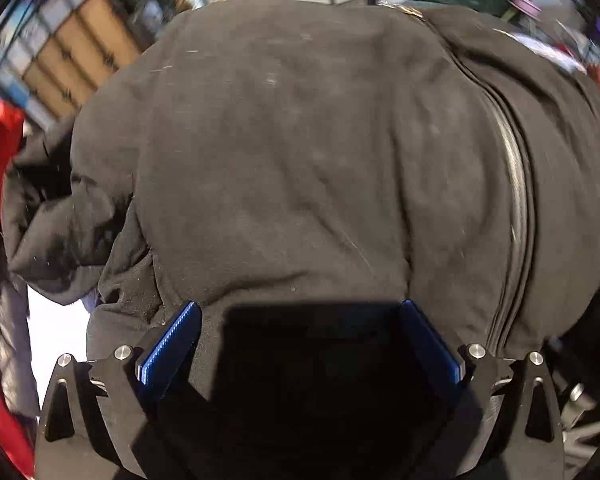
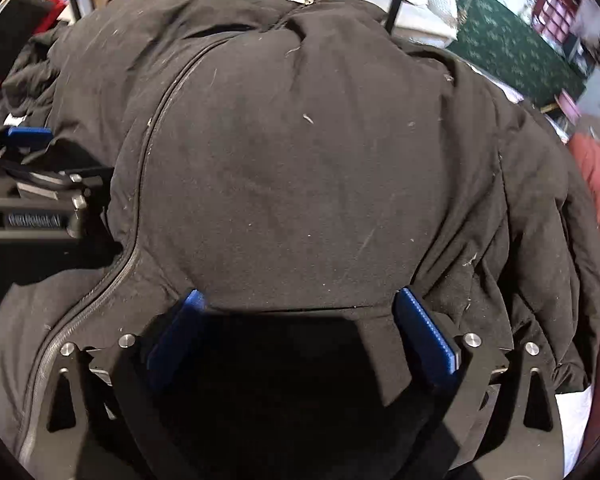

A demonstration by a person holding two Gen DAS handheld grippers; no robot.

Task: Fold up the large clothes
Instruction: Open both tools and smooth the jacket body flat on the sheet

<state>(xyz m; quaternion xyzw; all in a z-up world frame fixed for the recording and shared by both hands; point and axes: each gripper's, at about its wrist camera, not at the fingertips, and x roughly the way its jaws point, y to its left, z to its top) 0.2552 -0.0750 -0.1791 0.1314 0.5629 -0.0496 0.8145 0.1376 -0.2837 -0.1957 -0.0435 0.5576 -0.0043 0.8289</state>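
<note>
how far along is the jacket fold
Done: the black jacket lies in a bulky bundle with its zipper closed. In hand: nothing; the left gripper and right gripper are both open over the fabric, gripping none. Left: whether more folds remain cannot be told; edges look loose and lumpy.

green patterned carpet (image 2: 512,32), red cloth (image 1: 0,184), perhaps shelving (image 1: 80,48)

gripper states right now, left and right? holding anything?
Left tongs: open wide, over the black jacket, gripping nothing.
Right tongs: open wide, over the same jacket beside its zipper, gripping nothing.
</note>
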